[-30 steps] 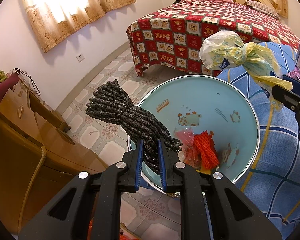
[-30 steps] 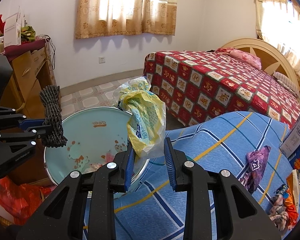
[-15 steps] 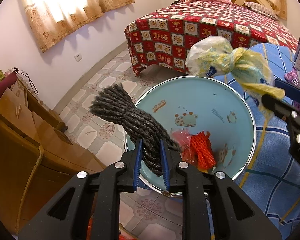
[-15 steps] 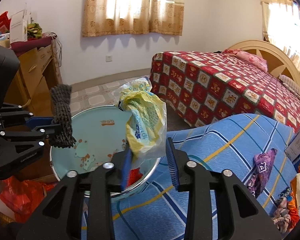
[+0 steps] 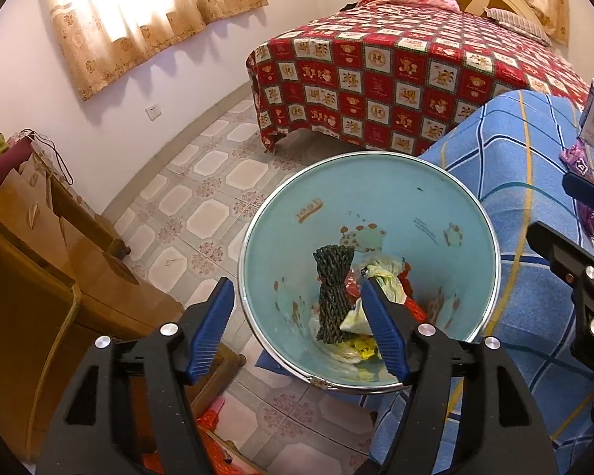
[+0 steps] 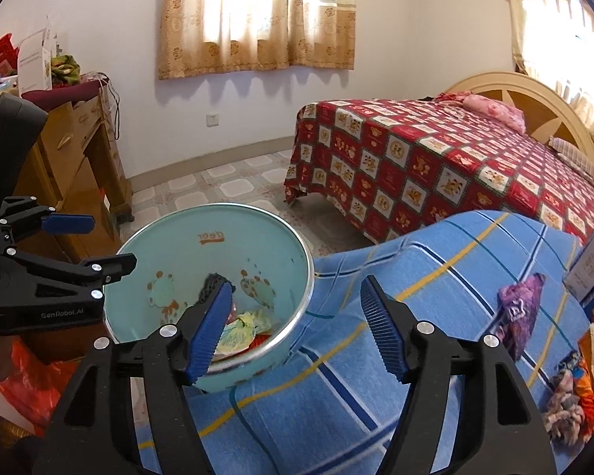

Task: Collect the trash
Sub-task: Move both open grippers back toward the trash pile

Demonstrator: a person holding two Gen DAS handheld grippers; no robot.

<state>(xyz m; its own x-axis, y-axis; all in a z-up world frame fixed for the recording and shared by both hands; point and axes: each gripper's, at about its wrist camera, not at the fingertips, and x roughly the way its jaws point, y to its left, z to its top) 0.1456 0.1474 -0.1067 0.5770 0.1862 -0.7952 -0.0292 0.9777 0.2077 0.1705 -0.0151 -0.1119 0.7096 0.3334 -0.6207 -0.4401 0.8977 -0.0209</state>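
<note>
Teal bin [image 5: 376, 198] is holding the dark rope bundle [image 5: 332, 297] and yellow bag [image 5: 384, 281] | both my grippers, left [image 5: 297, 328] and right [image 6: 297, 332], are opening, nothing between them | purple wrapper [image 6: 518, 301] is still waiting on the blue blanket [image 6: 415, 277]

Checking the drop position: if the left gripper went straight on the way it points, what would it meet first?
Probably the dark rope bundle in the blue bin. The left gripper, jaws opening and empty, points into it; depth is uncertain.
</note>
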